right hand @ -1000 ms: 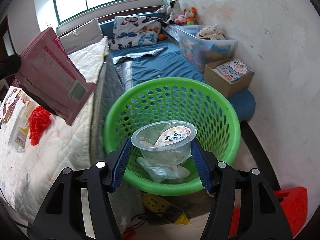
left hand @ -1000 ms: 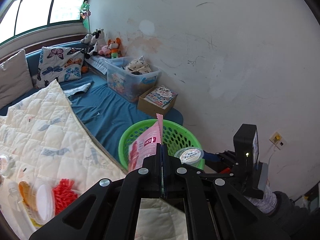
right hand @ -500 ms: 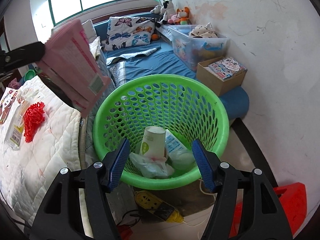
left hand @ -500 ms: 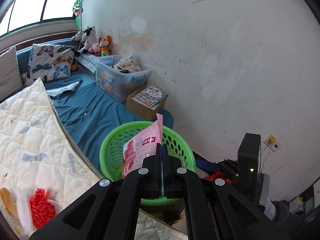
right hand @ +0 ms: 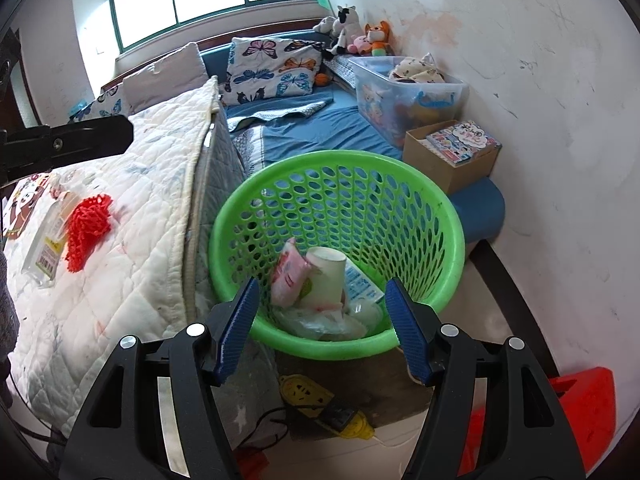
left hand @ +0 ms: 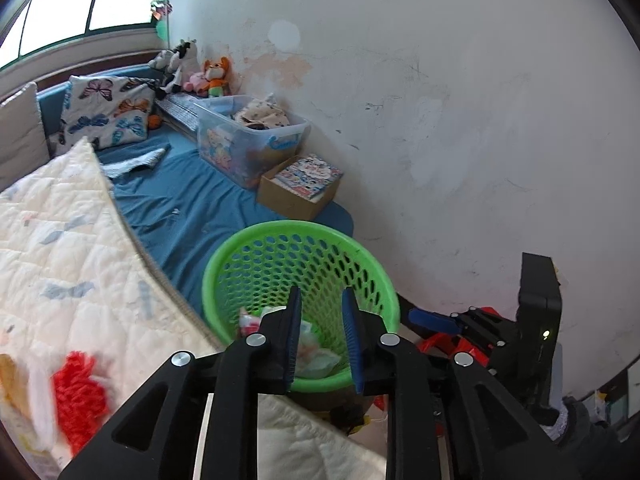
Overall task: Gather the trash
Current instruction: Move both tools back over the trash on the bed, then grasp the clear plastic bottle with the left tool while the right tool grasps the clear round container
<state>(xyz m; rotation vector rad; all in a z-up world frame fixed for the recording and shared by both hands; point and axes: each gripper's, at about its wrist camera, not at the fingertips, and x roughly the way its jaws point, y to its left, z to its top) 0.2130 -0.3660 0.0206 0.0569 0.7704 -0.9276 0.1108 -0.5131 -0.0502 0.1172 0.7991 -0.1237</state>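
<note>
My left gripper (left hand: 320,332) and right gripper (right hand: 322,312), both spread and empty, hang over the green basket (right hand: 448,216). Red mesh wad (right hand: 86,232) lies on the quilt (right hand: 152,216), left of the basket; left hand nearer.

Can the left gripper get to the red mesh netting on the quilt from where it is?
Probably yes. The left gripper is open and empty over the green basket; the red mesh netting lies uncovered on the quilt, with nothing between them.
</note>
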